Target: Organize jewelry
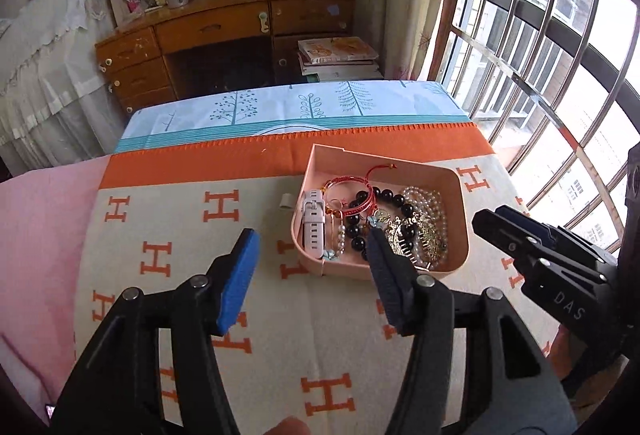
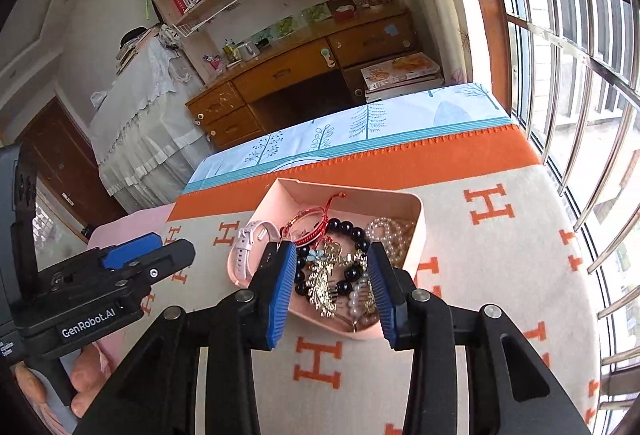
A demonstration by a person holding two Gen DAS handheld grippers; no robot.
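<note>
Two hand-held grippers hovered over a pink tray (image 1: 456,191) of jewelry that sat on an orange-and-cream blanket (image 1: 180,235) at the centre of both frames. The left gripper (image 1: 312,255) had its fingers spread with nothing between them, one blue pad over bare blanket at lower left, the other dark finger crossing the tray's near rim. The right gripper (image 2: 332,275), low in the right wrist view, likewise stood with fingers spread and empty, framing the heap from the near side.

Inside the tray lay a tangle: a red cord bracelet (image 2: 316,223), a black bead bracelet (image 2: 352,235), a pearl strand (image 2: 384,231) toward the right wall, and a gold comb-like ornament (image 2: 324,287) nearest the camera. A pale pink watch band (image 2: 250,239) hung over the tray's left rim. A small white piece (image 1: 286,201) rested on the blanket just left of the tray.

The risk, as it looked from the room, was in the knot itself. Any pinch on one strand seemed likely to drag its neighbours up with it, since the cords and beads overlapped and the comb's teeth could snag them. The light tray might slide or tip on the soft blanket if a finger pushed its rim, and the draped watch band looked ready to slip out. The two grippers were also close enough to bump each other over the tray.
</note>
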